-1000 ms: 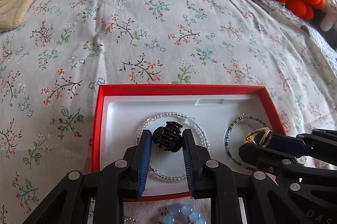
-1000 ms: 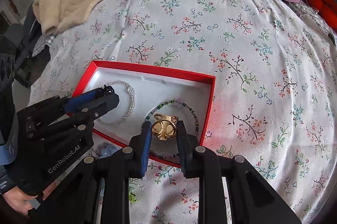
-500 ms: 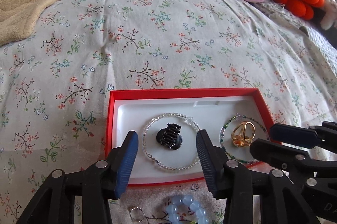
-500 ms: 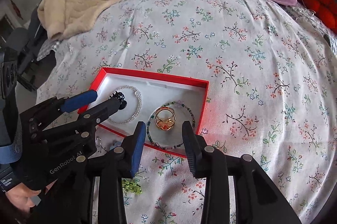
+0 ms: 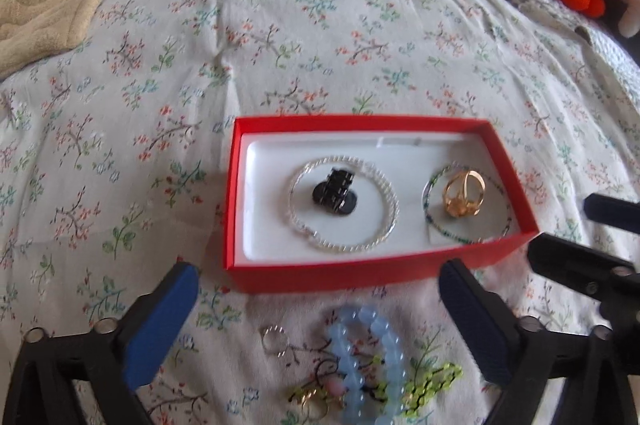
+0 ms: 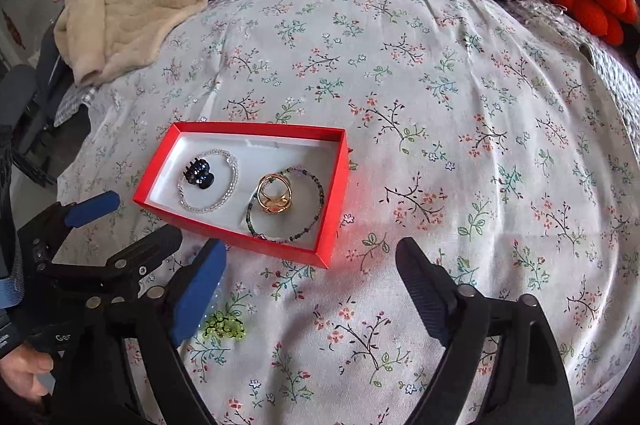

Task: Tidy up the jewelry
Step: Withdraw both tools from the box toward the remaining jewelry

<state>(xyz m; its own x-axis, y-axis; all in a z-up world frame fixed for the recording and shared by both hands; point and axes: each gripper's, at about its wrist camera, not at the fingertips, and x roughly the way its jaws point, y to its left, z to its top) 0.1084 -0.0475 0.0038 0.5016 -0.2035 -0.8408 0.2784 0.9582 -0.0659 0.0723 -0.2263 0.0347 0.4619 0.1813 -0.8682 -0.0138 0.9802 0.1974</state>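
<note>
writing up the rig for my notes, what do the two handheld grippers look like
Both are black plastic frames with silver round fasteners at the joints. The left gripper has two long fingers faced with ribbed blue pads; the right gripper is built the same. In the right wrist view the left gripper's body carries white lettering, partly cut off, and a blue strap sits beside it at the frame's edge.

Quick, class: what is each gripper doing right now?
Left gripper: jaws opening, nothing between them.
Right gripper: jaws opening, nothing between them.

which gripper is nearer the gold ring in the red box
Right. The right gripper hangs open just in front of the gold ring; the left gripper is farther, before the black hair claw.
</note>
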